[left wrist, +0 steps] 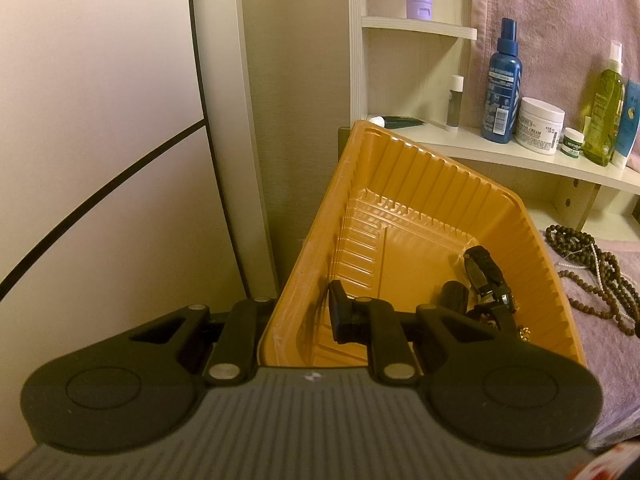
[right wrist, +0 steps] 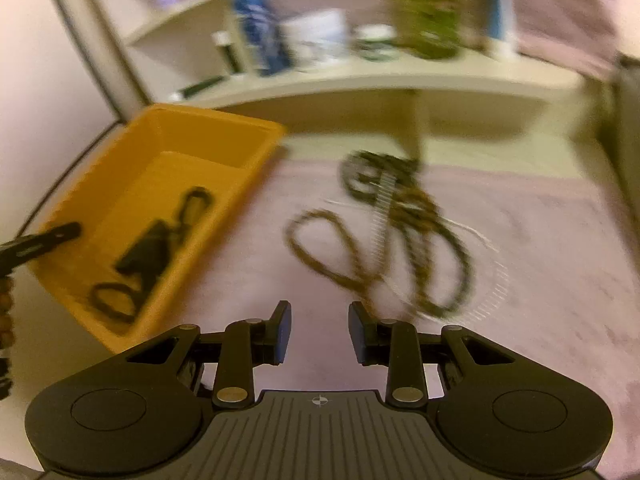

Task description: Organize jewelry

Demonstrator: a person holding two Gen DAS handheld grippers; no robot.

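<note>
A few dark pieces lie in the tray (left wrist: 400, 184); the beads (right wrist: 384, 224) remain on the desk. Left fingers (left wrist: 340, 316) pinch the tray's rim; right fingers (right wrist: 282, 332) are spread, empty.

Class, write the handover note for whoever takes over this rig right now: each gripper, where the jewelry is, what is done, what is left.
Left gripper: shut on the near wall of the orange tray.
Right gripper: open, empty, over the pink cloth.
Done: a few dark pieces lie in the tray.
Left: the bead necklaces and a pale strand lie tangled on the cloth beside the tray; move them in.
</note>
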